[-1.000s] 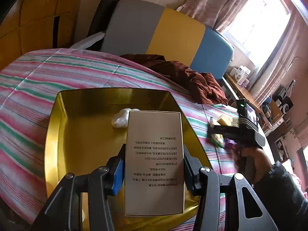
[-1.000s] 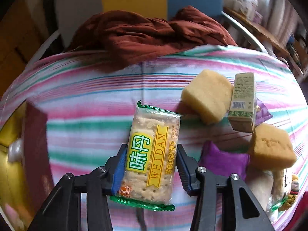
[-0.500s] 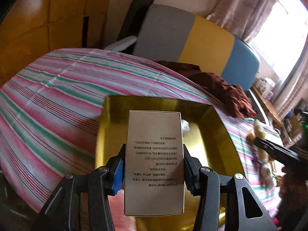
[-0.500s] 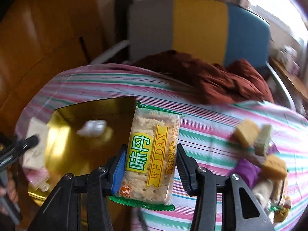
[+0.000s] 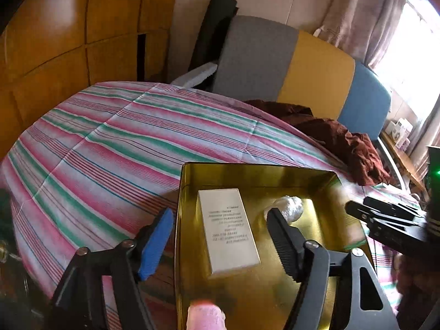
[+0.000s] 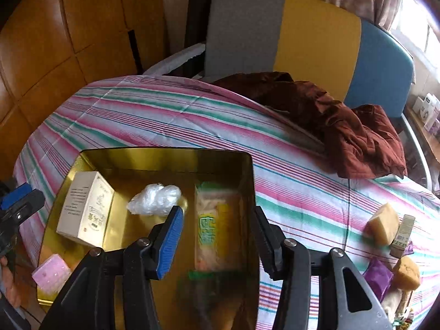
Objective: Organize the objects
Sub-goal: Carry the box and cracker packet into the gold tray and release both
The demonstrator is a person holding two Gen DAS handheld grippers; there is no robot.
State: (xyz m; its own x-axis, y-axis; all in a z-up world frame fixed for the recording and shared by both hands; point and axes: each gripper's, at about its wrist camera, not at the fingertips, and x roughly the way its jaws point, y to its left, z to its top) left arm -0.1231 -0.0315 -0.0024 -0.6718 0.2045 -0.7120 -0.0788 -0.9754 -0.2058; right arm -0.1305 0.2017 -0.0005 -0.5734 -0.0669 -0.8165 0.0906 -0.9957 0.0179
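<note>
Over the gold tin (image 6: 249, 181) we are opening both grippers, left gripper (image 5: 220, 236) releasing the white carton (image 5: 228, 228), right gripper (image 6: 217, 243) dropping the biscuit packet (image 6: 216, 225), and next we are probably fetching the sponge cakes (image 6: 383, 227) at far right.

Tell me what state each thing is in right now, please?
Gold tin: open, no lid on it.
White box: lying in the tin, released.
Cracker pack: in the tin, blurred, apart from the pads.
Left gripper: jaws opening, empty.
Right gripper: jaws opening around the pack.
Yellow cake pieces: still out on the striped cloth.
</note>
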